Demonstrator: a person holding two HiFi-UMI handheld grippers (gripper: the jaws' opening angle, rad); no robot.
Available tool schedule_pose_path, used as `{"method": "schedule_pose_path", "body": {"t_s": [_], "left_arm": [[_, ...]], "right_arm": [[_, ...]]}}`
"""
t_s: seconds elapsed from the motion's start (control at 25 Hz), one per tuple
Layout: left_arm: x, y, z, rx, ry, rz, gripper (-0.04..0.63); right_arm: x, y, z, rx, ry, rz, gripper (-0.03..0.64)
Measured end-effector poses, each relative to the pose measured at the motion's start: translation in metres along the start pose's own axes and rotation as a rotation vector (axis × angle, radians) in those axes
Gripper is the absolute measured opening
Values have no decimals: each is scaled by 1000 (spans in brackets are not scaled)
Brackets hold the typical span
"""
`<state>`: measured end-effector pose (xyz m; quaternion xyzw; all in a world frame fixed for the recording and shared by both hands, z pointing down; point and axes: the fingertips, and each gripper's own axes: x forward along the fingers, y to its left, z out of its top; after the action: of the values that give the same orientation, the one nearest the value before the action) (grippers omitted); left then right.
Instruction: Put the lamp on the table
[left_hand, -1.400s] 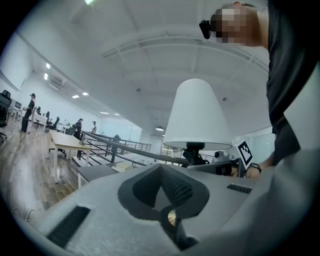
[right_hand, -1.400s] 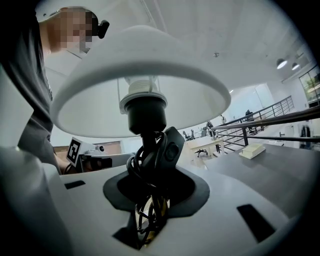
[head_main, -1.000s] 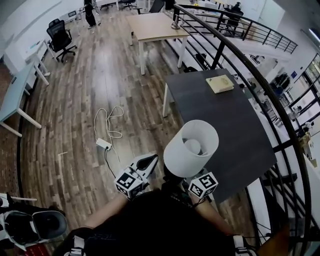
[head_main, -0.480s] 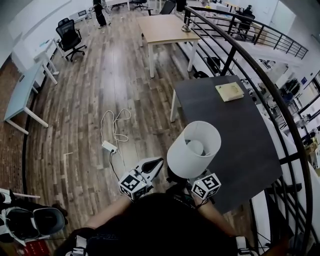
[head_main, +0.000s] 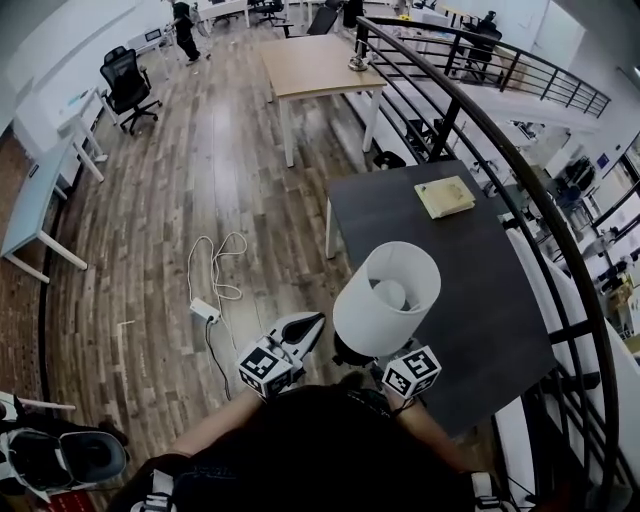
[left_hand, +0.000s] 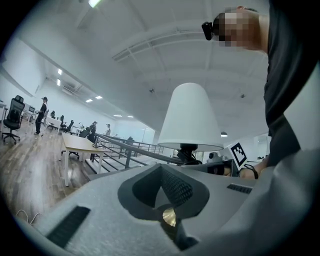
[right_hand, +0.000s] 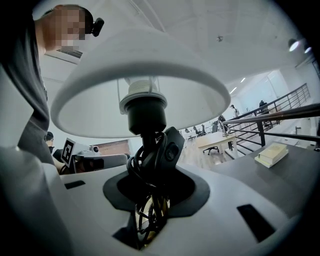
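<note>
Head view: the lamp (head_main: 385, 298) stands upright in the right gripper (head_main: 365, 358), its white shade opening toward the camera and overlapping the near left edge of the dark table (head_main: 450, 270). A book (head_main: 444, 196) lies at the table's far end. The left gripper (head_main: 316, 322) hovers just left of the lamp, touching nothing.

Left gripper view: the jaws are together and empty. The lamp (left_hand: 190, 117) rises to the right.

Right gripper view: the jaws are clamped on the lamp's (right_hand: 145, 90) cord-wrapped stem, with the shade directly above. The table (right_hand: 285, 175) lies to the right and farther off — so the placement likely calls for a carry rightward, keeping the long axis vertical.
</note>
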<state>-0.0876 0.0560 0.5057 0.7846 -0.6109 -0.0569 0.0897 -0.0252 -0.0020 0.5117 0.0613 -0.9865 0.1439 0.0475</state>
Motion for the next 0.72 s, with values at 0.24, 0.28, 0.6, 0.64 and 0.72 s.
{"method": "schedule_pose_path", "body": {"t_s": [0.24, 0.28, 0.6, 0.64, 0.72], "left_arm": [[76, 2, 14, 23, 1, -40, 9], [91, 0, 13, 31, 1, -52, 9], [176, -15, 10, 45, 20, -137, 9], [185, -16, 8, 42, 27, -149, 9], [201, -18, 5, 40, 37, -178, 9]], "right_arm": [[-15, -66, 32, -9, -39, -42, 104], [-19, -78, 34, -11, -47, -51, 104], [-52, -151, 47, 8, -98, -145, 104], [-55, -157, 46, 16, -101, -158, 104], [-59, -170, 46, 28, -104, -182, 104]]}}
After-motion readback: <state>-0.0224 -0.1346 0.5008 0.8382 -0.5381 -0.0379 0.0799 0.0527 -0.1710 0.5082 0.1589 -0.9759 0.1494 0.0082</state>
